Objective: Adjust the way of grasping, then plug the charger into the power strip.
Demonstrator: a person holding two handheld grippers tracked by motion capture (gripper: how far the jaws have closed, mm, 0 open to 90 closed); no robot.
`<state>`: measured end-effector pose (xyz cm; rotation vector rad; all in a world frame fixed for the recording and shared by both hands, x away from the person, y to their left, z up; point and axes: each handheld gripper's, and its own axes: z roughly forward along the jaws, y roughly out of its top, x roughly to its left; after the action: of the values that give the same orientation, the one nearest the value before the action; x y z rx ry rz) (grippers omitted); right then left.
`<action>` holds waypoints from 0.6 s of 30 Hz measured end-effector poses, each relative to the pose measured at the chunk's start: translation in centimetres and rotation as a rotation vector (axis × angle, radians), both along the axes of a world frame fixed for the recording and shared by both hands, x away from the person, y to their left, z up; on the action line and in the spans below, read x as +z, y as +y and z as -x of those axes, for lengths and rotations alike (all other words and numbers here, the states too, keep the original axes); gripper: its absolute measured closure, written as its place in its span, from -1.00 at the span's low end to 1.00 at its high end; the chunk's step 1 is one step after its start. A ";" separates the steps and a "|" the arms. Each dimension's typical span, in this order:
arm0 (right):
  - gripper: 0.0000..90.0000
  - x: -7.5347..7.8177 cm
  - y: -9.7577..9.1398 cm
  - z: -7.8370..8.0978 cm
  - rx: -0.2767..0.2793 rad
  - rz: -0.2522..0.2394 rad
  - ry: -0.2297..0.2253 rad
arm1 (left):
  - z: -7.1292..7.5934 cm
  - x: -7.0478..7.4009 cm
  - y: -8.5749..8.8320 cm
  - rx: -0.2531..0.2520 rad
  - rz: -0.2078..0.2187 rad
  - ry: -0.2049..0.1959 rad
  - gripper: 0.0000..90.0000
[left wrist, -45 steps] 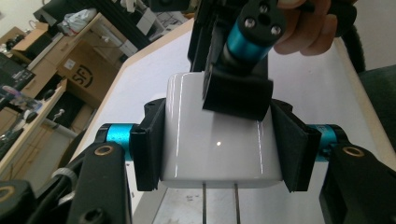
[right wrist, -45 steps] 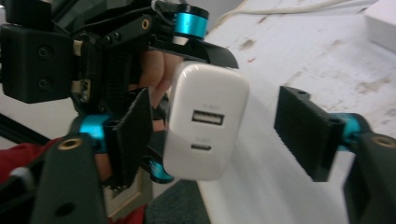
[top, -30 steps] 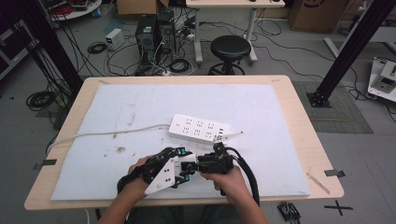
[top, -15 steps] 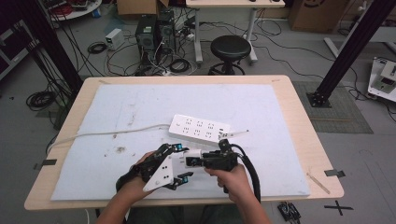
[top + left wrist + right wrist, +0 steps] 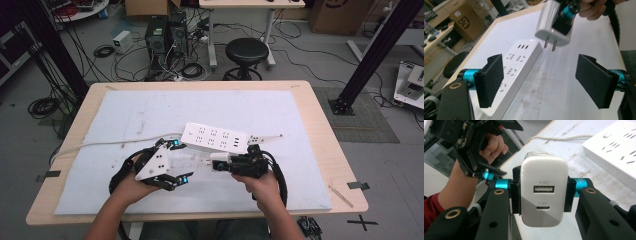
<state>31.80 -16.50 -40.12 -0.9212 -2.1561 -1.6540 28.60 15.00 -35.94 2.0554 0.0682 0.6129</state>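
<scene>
My right gripper (image 5: 226, 163) is shut on a white USB charger (image 5: 218, 162), held just above the mat with its two prongs pointing left. In the right gripper view the charger (image 5: 544, 187) sits clamped between both pads, USB ports facing the camera. My left gripper (image 5: 181, 161) stands open a short way left of the charger; its jaws have just been opening and nothing is between them. In the left gripper view the charger (image 5: 551, 22) hangs beyond the wide-apart pads (image 5: 490, 80). A white power strip (image 5: 215, 138) lies on the mat just behind both grippers.
The strip's white cord (image 5: 100, 145) runs left off the table. A small white piece (image 5: 262, 138) lies at the strip's right end. The white mat (image 5: 300, 170) covers most of the wooden table (image 5: 330, 150). A black stool (image 5: 246, 51) stands behind it.
The left gripper has let go of the charger, opened wide and drawn back to the left. The right gripper keeps the charger and has moved it slightly right.
</scene>
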 end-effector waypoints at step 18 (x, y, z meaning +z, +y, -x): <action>0.40 0.7 -0.4 -0.6 -0.051 0.078 -0.096 | -2.3 1.3 4.7 0.118 0.027 0.053 -0.50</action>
<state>32.38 -16.91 -39.40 -0.9442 -2.2931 -1.6806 30.90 19.68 -34.60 2.0524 0.2292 0.6267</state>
